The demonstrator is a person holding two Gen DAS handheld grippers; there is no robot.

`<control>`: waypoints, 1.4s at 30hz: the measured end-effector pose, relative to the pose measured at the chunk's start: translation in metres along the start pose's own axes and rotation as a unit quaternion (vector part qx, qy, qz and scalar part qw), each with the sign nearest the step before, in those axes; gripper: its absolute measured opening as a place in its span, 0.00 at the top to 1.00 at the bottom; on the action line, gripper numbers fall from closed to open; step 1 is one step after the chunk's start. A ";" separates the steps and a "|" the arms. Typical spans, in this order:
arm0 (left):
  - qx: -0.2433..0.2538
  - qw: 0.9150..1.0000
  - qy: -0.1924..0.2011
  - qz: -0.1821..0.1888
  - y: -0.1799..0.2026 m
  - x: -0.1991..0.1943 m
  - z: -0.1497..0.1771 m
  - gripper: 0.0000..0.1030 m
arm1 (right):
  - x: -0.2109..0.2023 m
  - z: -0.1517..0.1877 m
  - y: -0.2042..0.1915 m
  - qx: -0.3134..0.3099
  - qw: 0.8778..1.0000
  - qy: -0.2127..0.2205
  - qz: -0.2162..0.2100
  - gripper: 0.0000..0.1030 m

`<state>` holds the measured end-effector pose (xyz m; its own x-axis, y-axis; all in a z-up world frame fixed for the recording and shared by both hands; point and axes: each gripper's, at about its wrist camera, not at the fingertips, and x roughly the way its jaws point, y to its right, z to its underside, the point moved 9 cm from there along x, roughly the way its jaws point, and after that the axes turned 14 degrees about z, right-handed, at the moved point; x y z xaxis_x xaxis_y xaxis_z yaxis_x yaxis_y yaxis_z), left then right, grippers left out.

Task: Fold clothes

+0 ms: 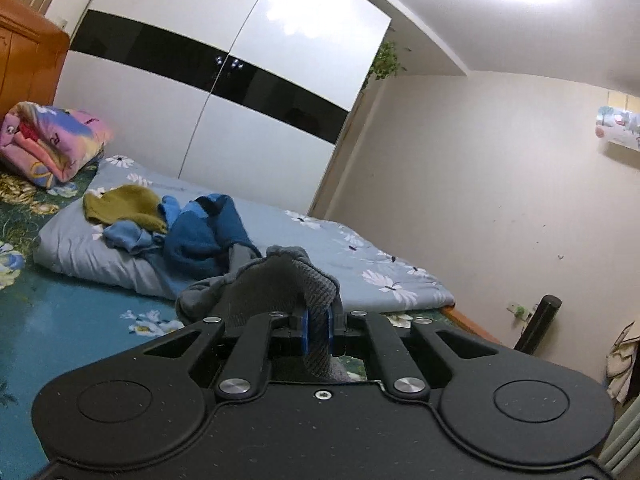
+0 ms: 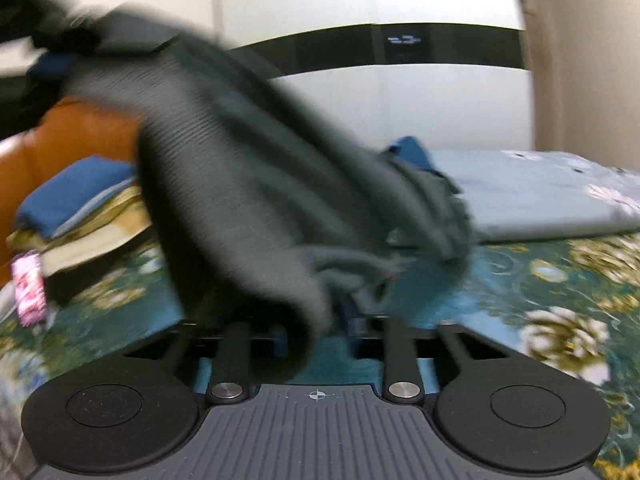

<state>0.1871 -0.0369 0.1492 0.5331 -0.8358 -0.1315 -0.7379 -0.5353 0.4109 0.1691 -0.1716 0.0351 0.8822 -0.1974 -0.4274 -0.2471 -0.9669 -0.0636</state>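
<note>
Two grippers each pinch the grey sweater (image 2: 240, 168): our left gripper (image 1: 318, 330) and our right gripper (image 2: 316, 332) are both closed on its cloth. We hold it up over the bed (image 2: 520, 280), stretched slanting between them. A folded stack (image 2: 80, 208) looks done; a messy pile (image 1: 168, 224) still waits.

Grey ribbed knit garment (image 1: 280, 280): raised off the bed, bunched, one edge pinched between blue pads. In the right wrist view, the garment (image 2: 224, 168) hangs blurred, its lower folds touching the bedcover.
</note>
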 end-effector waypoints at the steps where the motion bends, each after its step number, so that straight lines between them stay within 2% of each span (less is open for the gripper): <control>1: 0.003 1.000 -0.005 -0.007 -0.008 0.004 0.006 0.93 | 0.003 -0.004 0.008 0.013 1.000 -0.001 0.001 0.95; 3: -0.001 1.000 -0.017 -0.020 -0.027 0.013 0.023 0.91 | 0.010 -0.015 0.028 0.039 0.999 -0.003 0.019 0.96; 5: -0.024 0.998 -0.040 -0.035 -0.050 0.025 0.048 0.87 | 0.015 -0.024 0.045 0.052 0.998 -0.002 0.029 0.96; 9: -0.097 0.992 -0.079 -0.020 -0.075 0.034 0.103 0.77 | 0.032 -0.034 0.058 0.052 0.998 -0.012 0.034 0.96; 13: -0.063 0.994 -0.086 -0.040 -0.075 0.029 0.135 0.59 | 0.041 -0.032 0.060 0.051 0.998 -0.019 0.043 0.96; 15: -0.049 0.993 -0.097 -0.051 -0.075 0.030 0.145 0.54 | 0.052 -0.032 0.062 0.058 0.997 -0.026 0.046 0.96; 19: -0.042 0.991 -0.127 -0.031 -0.062 0.042 0.167 0.44 | 0.072 -0.035 0.075 0.061 0.997 -0.026 0.047 0.96; 23: 0.024 0.988 -0.151 -0.040 -0.047 0.068 0.181 0.32 | 0.080 -0.047 0.077 0.062 0.997 -0.021 0.039 0.96; 25: 0.078 0.980 -0.162 -0.083 -0.046 0.083 0.189 0.31 | 0.081 -0.054 0.079 0.070 0.997 -0.018 0.036 0.96; 27: 0.101 0.971 -0.173 -0.130 -0.051 0.099 0.198 0.31 | 0.081 -0.060 0.082 0.080 0.996 -0.014 0.032 0.96; 31: 0.081 0.970 -0.189 -0.133 -0.052 0.123 0.217 0.29 | 0.084 -0.068 0.083 0.085 0.996 -0.010 0.023 0.96; 36: 0.076 0.970 -0.187 -0.132 -0.044 0.135 0.221 0.26 | 0.083 -0.076 0.091 0.082 0.996 0.001 0.022 0.96; 42: 0.042 0.970 -0.170 -0.166 -0.042 0.145 0.219 0.25 | 0.070 -0.084 0.100 0.085 0.996 0.018 0.019 0.96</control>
<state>0.2042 -0.1621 -0.0850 0.5898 -0.6004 -0.5400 -0.5884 -0.7775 0.2219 0.2404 -0.2958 0.0748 0.8841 -0.2409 -0.4005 -0.3414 -0.9180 -0.2017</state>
